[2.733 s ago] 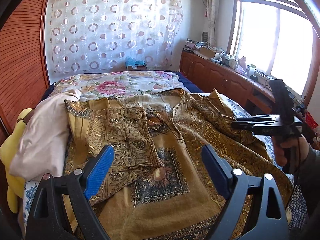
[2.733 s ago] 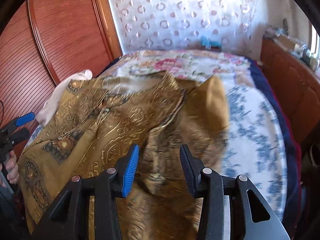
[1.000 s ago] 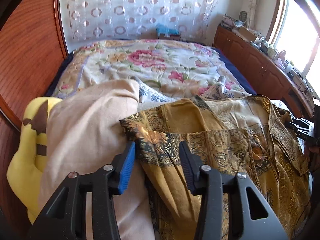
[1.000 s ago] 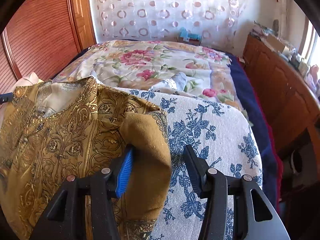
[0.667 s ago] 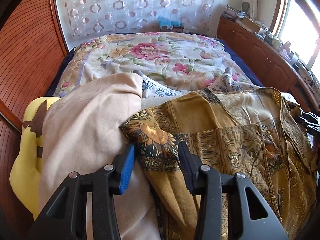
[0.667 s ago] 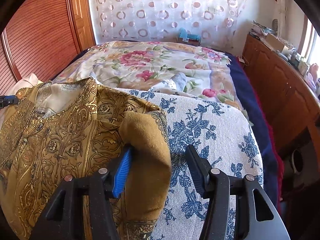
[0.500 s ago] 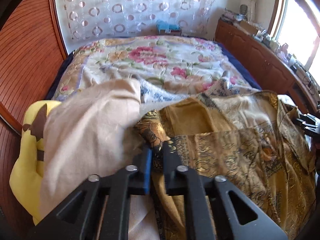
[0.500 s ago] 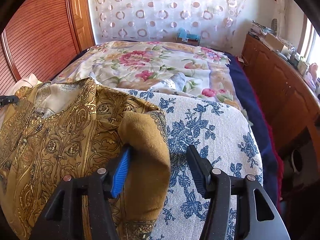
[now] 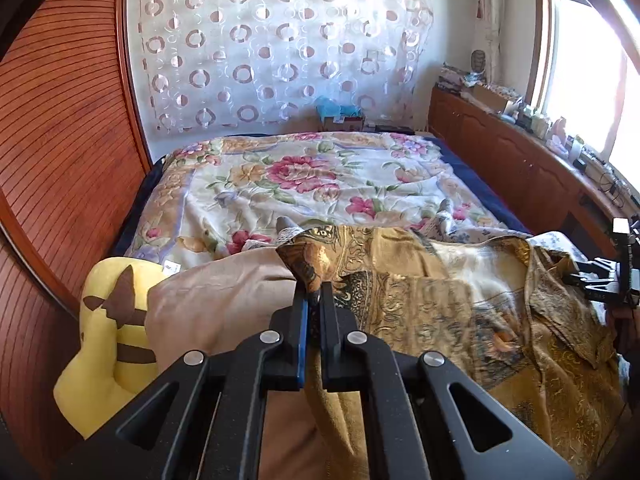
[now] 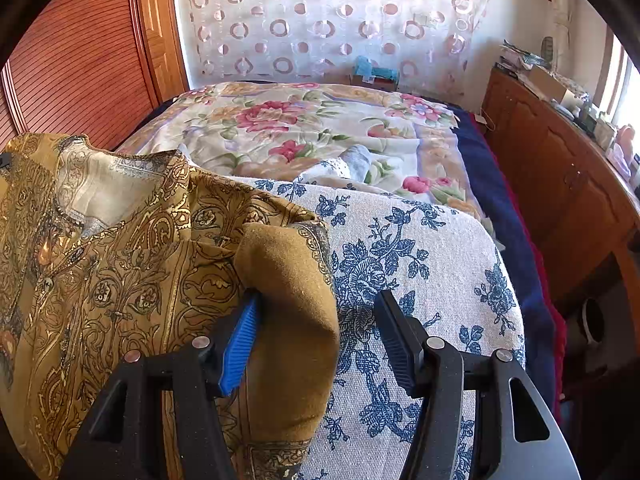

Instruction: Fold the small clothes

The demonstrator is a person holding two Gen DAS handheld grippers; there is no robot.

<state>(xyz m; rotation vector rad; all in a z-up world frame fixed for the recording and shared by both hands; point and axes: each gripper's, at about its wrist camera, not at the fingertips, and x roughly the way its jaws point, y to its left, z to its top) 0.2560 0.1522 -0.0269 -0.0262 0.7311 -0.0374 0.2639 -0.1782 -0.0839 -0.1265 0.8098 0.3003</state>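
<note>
Left wrist view: the left gripper (image 9: 315, 300) is pinching a raised corner of the gold patterned shirt (image 9: 452, 308), its jaws drawn nearly together with the fabric bunching into a peak between them. The shirt, ochre with dark paisley and medallion print and a paler lining showing near the neck, is lying spread across the near end of the bed, partly overlapping a beige garment (image 9: 216, 304) beside a yellow plush toy (image 9: 104, 344). The floral bedspread (image 9: 312, 176) is stretching away behind it, and the right gripper (image 9: 600, 280) is showing at the far right edge by the shirt's other side. Right wrist view: the right gripper (image 10: 320, 316) is standing wide open, a folded-over plain mustard sleeve end lying between its jaws and resting against the blue-padded finger (image 10: 240, 340), the other finger standing apart from it. Here the gold patterned shirt (image 10: 120, 256) is lying on a blue-flowered white cloth (image 10: 420, 264), its collar opening toward the left, its gold scrollwork catching the light.
</note>
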